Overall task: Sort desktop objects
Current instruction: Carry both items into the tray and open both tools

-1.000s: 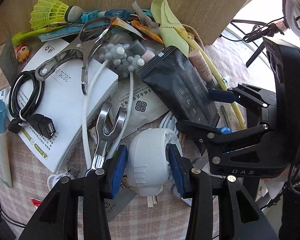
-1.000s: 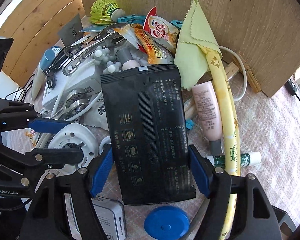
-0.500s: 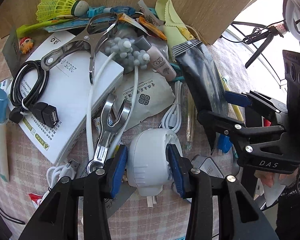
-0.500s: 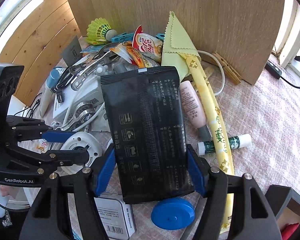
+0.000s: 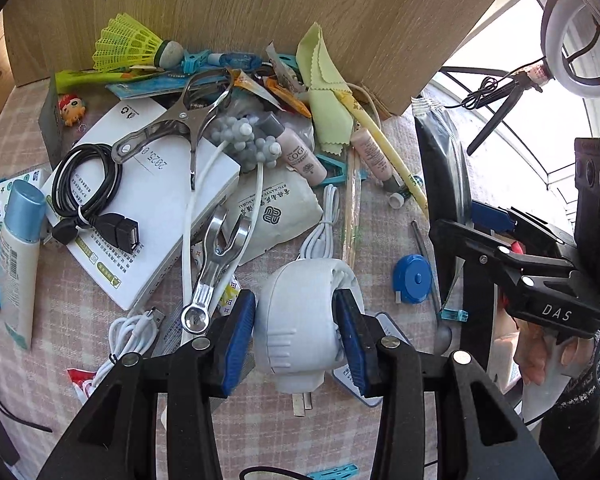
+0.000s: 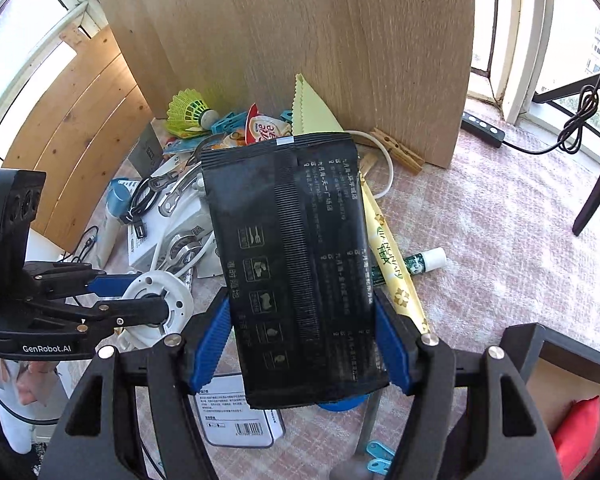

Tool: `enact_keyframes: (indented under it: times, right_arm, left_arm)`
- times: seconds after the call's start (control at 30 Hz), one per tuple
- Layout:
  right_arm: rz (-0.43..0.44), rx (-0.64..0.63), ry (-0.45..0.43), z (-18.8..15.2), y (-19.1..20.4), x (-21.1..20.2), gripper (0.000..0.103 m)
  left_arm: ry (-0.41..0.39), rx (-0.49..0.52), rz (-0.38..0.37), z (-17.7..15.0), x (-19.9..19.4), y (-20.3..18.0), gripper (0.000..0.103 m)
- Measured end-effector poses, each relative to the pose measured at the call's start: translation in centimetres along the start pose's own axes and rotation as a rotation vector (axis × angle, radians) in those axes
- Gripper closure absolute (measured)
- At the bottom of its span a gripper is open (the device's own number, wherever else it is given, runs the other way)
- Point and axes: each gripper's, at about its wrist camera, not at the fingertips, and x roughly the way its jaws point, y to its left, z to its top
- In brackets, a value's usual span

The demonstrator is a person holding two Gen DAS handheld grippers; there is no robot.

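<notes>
My left gripper [image 5: 296, 332] is shut on a white round plug adapter [image 5: 300, 324], its prongs pointing toward me, held just above the checked cloth. It also shows in the right wrist view [image 6: 158, 300]. My right gripper [image 6: 302, 340] is shut on a flat black packet [image 6: 296, 264] and holds it up above the clutter. In the left wrist view the packet [image 5: 444, 184] stands edge-on at the right, with the right gripper [image 5: 496, 232] behind it.
A heap lies against the wooden board [image 5: 260, 12]: yellow shuttlecock [image 5: 128, 44], metal tongs [image 5: 172, 128], white box [image 5: 152, 200], black USB cable [image 5: 92, 192], yellow cloth [image 5: 328, 96], cosmetic tubes, white cables. A blue tape measure [image 5: 414, 280] and a tin [image 6: 240, 420] lie near me.
My right gripper has lifted the black packet up and away to the right, uncovering the tape measure and tubes. My left gripper stays shut on the adapter and has risen a little.
</notes>
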Motion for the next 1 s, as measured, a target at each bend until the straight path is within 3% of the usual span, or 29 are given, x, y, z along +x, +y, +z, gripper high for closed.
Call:
enact_keyframes:
  times: [0.27, 0.47, 0.73, 1.0]
  right_arm:
    - [-0.076, 0.037, -0.005, -1.8, -1.5, -2.1, 0.038]
    - [-0.154, 0.101, -0.014, -5.8, -4.7, -6.4, 0.038]
    - [-0.274, 0.246, -0.035, -11.9, -11.0, -12.0, 0.037]
    - [-0.387, 0.403, -0.037, -17.7, -17.3, -16.0, 0.037]
  left_arm:
    - [-0.021, 0.071, -0.053, -1.5, -1.6, -3.4, 0.063]
    - [-0.001, 0.164, -0.108, -1.9, 0.7, -10.9, 0.063]
    - [0.065, 0.304, -0.21, -7.2, 2.2, -19.6, 0.063]
    - [0.144, 0.452, -0.265, -12.3, 4.3, -27.3, 0.063]
